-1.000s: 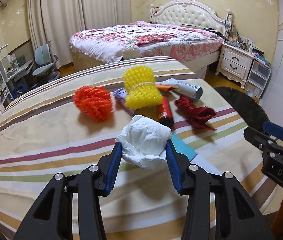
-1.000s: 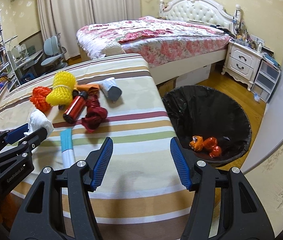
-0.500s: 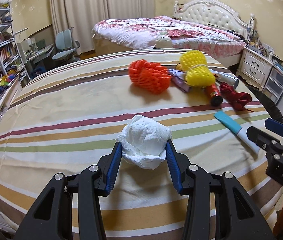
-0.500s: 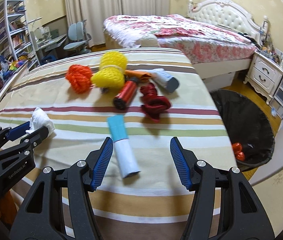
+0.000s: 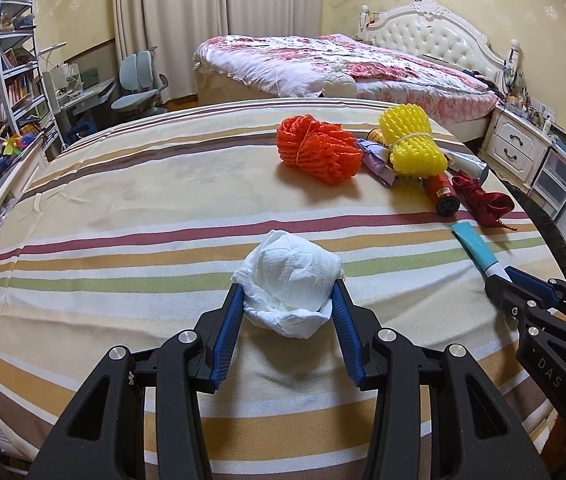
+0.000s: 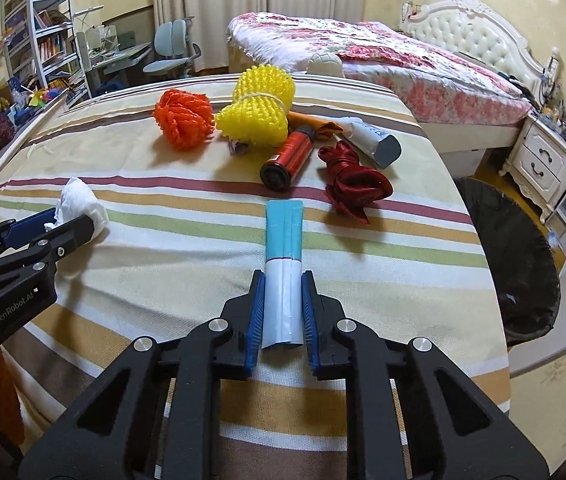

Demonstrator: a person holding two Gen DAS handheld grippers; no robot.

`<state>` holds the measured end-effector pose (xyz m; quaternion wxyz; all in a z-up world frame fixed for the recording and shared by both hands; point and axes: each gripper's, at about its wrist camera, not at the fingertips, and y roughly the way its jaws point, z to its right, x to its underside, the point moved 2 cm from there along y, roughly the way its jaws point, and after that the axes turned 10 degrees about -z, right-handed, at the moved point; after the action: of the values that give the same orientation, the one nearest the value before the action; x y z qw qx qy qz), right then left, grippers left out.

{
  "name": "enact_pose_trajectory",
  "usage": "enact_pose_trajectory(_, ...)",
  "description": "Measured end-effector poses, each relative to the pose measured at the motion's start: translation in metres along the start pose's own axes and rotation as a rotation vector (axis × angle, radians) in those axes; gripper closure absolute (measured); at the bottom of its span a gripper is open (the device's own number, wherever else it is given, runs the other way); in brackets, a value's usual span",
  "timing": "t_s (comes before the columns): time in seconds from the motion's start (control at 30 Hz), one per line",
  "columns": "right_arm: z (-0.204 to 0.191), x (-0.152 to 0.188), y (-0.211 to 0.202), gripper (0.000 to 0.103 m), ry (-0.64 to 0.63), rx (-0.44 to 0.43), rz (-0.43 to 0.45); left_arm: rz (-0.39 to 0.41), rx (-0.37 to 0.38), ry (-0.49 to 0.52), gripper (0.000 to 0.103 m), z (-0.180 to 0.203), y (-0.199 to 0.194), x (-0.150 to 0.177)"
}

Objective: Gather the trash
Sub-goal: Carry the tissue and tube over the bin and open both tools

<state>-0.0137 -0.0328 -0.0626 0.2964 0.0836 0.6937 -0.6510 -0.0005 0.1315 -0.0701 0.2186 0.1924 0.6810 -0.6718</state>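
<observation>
Looking along the left gripper (image 5: 287, 312), the jaws were pinching a crumpled white tissue wad (image 5: 289, 278) from both sides, held low over the striped worktop (image 5: 143, 208); whether it rested on the cloth could not be told. Farther off lay an orange foam net (image 5: 317, 151), a yellow foam net (image 5: 411, 145), a red can (image 5: 441, 192) on its side and a dark red ribbon (image 5: 483, 202). The wad was soft and loosely bunched, so a loose fold could probably slip free or tear away if the grip slackened during the carry. From the right wrist view, the right gripper (image 6: 282, 312) had its jaws pressed against the pale end of a flattened teal-and-white tube (image 6: 284, 256), which lay lengthwise on the cloth, pointing away. Being gripped at one end only, the tube might droop or swing when lifted, and its slick surface could slide out between the pads. A grey-capped white tube (image 6: 375, 140) lay beyond the ribbon. The black-lined trash bin (image 6: 511, 256) stood on the floor just past the worktop's right edge; its contents were not visible from here. With both hands loaded, reaching across to that bin risked one gripper knocking the other.
</observation>
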Motion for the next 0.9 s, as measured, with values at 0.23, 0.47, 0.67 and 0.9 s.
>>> enact_pose_trajectory(0.23,0.000,0.000,-0.005,0.087,0.003,-0.014,0.011,0.004,0.006,-0.004,0.058,-0.002,-0.001,0.000)
enact_pose_trajectory(0.47,0.006,-0.003,-0.021,0.087,0.020,-0.010,0.056,0.026,0.028,0.007,0.058,0.006,-0.009,-0.003)
enact_pose_trajectory(0.67,0.023,-0.005,-0.036,0.087,0.050,0.013,0.099,0.063,0.051,0.027,0.058,0.022,-0.019,-0.012)
enact_pose_trajectory(0.9,0.052,-0.010,-0.048,0.087,0.108,0.047,0.136,0.104,0.092,0.072,0.058,0.054,-0.028,-0.027)
